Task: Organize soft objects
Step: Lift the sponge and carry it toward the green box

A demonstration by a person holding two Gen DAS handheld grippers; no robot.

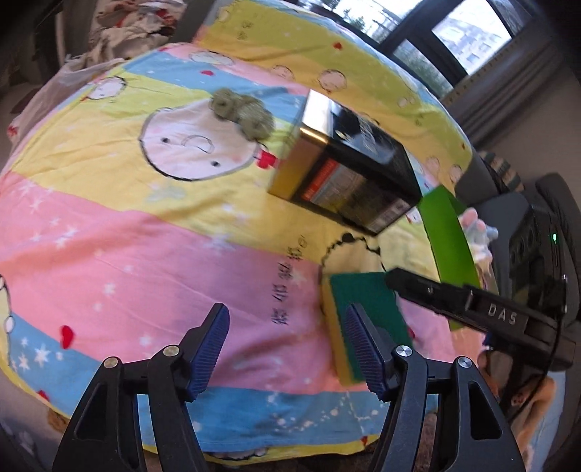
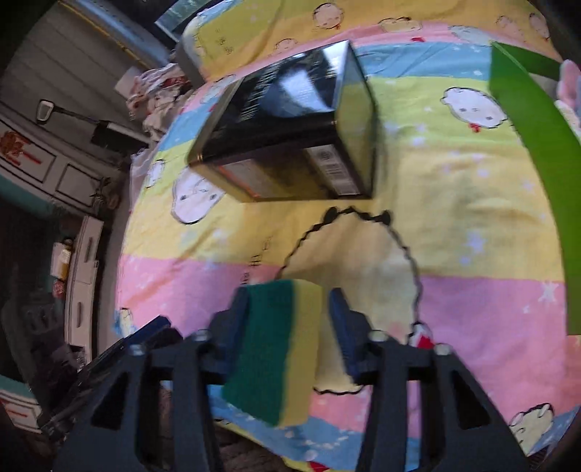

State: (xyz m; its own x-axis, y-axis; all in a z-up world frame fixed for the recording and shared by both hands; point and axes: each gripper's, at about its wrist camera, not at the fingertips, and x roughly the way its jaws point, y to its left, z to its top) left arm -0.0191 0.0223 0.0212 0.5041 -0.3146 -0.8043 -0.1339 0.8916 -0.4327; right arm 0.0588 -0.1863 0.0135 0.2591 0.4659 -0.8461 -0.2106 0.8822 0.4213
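A yellow sponge with a dark green scouring face [image 2: 279, 345] sits between the fingers of my right gripper [image 2: 288, 296]. The left pad lies against the green face, and a gap shows between the right pad and the yellow side, so the jaws stand open. In the left wrist view the same sponge [image 1: 363, 294] lies on the colourful bedsheet [image 1: 145, 236], with a right gripper finger [image 1: 435, 294] over it. My left gripper [image 1: 287, 312] is open and holds nothing, just left of the sponge. A fuzzy olive-green soft thing [image 1: 243, 112] lies farther back on the sheet.
A black and gold box [image 1: 356, 159] [image 2: 290, 119] lies on the bed beyond the sponge. A bright green container [image 1: 450, 239] [image 2: 537, 145] stands at the right with a pale soft toy [image 1: 475, 232] in it. Crumpled cloth [image 1: 127, 21] lies at the far end, with windows behind.
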